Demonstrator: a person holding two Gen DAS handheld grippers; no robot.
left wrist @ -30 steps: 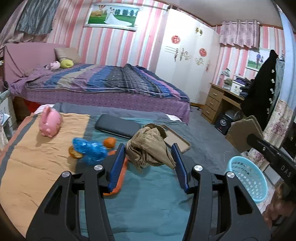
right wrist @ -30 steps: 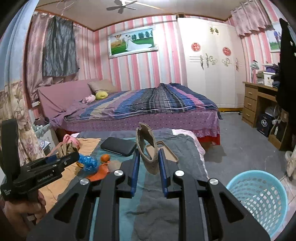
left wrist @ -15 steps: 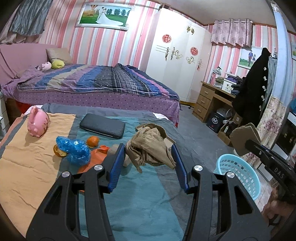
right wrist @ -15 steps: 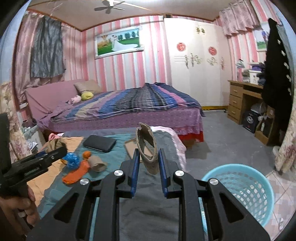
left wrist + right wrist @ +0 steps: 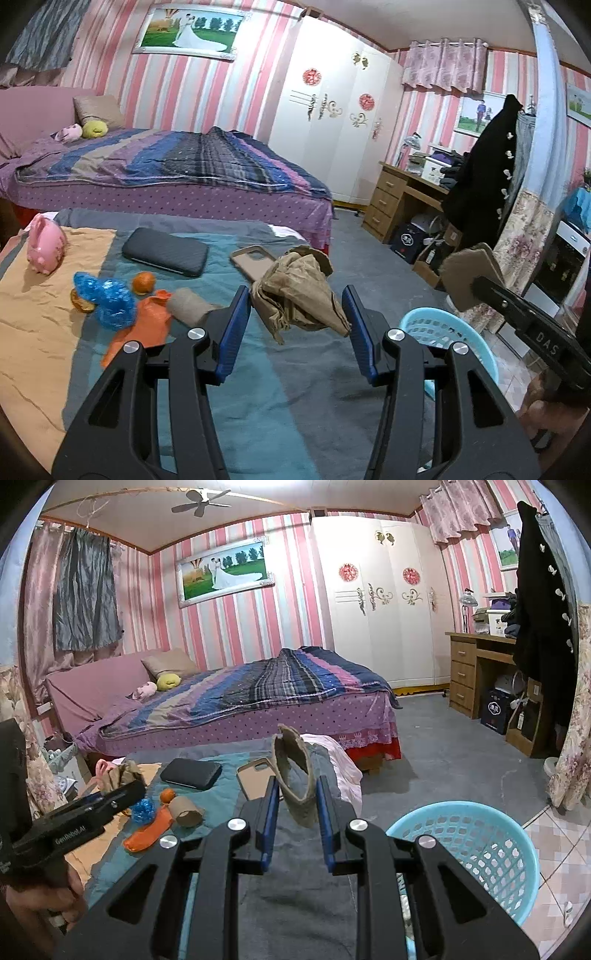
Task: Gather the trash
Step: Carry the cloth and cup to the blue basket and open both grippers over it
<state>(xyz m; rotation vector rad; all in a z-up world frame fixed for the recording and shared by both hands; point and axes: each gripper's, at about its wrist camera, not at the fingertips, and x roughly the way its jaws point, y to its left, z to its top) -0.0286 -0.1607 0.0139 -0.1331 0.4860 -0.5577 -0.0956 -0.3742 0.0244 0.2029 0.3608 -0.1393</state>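
Note:
My left gripper (image 5: 295,297) is shut on a crumpled brown paper (image 5: 299,291), held above the blanket-covered bed (image 5: 258,398). My right gripper (image 5: 295,788) is shut on a flattened grey-brown cardboard piece (image 5: 293,764) that stands upright between its blue pads. A light blue plastic basket (image 5: 465,806) stands on the floor just right of the bed, below and to the right of the right gripper; the left wrist view shows the basket (image 5: 436,314) to the right of the left gripper. Each gripper shows at the edge of the other's view.
On the bed lie a blue plastic wrapper (image 5: 107,299), an orange bag (image 5: 144,325), a cardboard roll (image 5: 188,304), an orange (image 5: 143,282), a pink piggy bank (image 5: 46,245), a black case (image 5: 166,252) and a brown phone case (image 5: 255,262). A large bed, wardrobe and desk stand behind.
Both grippers have swung to the right with their loads. The basket now sits larger and nearer in both views, and the items on the bed have slid to the left.

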